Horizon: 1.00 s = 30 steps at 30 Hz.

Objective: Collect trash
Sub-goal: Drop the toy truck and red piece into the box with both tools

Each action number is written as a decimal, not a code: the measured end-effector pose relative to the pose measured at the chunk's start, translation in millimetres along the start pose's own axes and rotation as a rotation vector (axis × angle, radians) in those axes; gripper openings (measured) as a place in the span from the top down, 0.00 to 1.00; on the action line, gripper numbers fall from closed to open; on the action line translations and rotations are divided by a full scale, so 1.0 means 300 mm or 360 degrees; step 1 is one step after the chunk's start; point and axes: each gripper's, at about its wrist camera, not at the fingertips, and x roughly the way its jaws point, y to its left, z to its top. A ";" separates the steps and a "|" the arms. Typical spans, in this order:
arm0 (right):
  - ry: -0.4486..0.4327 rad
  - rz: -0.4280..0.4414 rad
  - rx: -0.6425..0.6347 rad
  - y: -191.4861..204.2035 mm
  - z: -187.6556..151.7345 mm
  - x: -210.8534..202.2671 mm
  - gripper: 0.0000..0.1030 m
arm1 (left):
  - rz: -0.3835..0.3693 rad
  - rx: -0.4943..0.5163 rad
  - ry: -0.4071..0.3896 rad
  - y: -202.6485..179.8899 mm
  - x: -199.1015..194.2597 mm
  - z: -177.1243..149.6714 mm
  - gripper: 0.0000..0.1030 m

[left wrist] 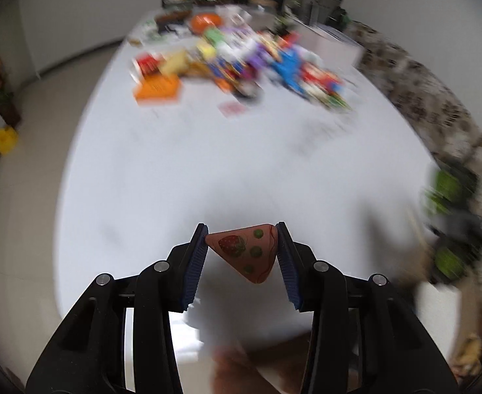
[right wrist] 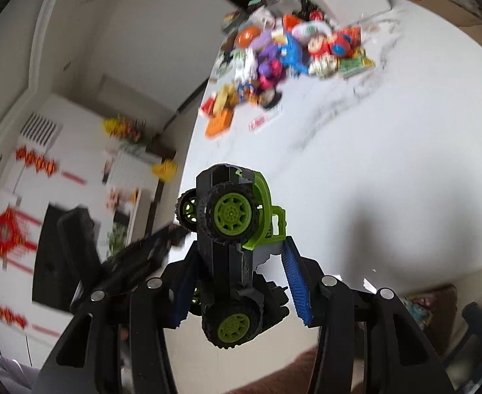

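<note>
While the background is smearing with motion blur in both views, we are gripping something in each hand. Our left gripper (left wrist: pixel 241 239) is clamping a small pink triangular wrapper (left wrist: pixel 245 252) printed with a strawberry and green dots; its two upper corners are touching the blue ribbed pads (left wrist: pixel 195 262), and its point is hanging down between them, above the white table (left wrist: pixel 181 170).

Our right gripper (right wrist: pixel 241 262) is closing on a black and green toy truck (right wrist: pixel 232 246). It is standing on end between the fingers, wheels facing the camera, one green-hubbed wheel high and another low. Its black body is pressing against the left pad, while the right pad (right wrist: pixel 295 285) is sitting just beside the green frame; we cannot tell whether that pad is touching. From the left camera this truck is showing as a green and black blur at the right edge (left wrist: pixel 450 223).

Well apart from both grippers, at the far side of the table, a heap of colourful packets (left wrist: pixel 241 62) is lying, with an orange box (left wrist: pixel 158 89) at its near left edge and a white box (left wrist: pixel 329 44) behind it. From the right camera the same heap (right wrist: pixel 286 55) is sitting at the top. A black screen (right wrist: pixel 60 256) and red hanging ornaments (right wrist: pixel 6 229) are showing on the wall at left.
</note>
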 end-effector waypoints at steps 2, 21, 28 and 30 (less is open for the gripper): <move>0.0080 -0.0020 -0.0044 -0.033 -0.060 -0.012 0.53 | -0.0034 -0.0018 0.0063 -0.046 -0.008 -0.115 0.60; 0.0636 -0.0718 0.0217 -0.875 -0.600 0.351 0.23 | -0.0002 -0.0306 0.0869 -0.218 0.936 -0.840 0.24; 0.0643 -0.0755 0.0305 -0.905 -0.580 0.343 0.19 | 0.0022 -0.0292 0.0968 -0.173 0.935 -0.843 0.24; 0.0645 -0.0725 0.0282 -0.838 -0.551 0.321 0.14 | -0.0026 -0.0290 0.0928 -0.167 0.836 -0.806 0.24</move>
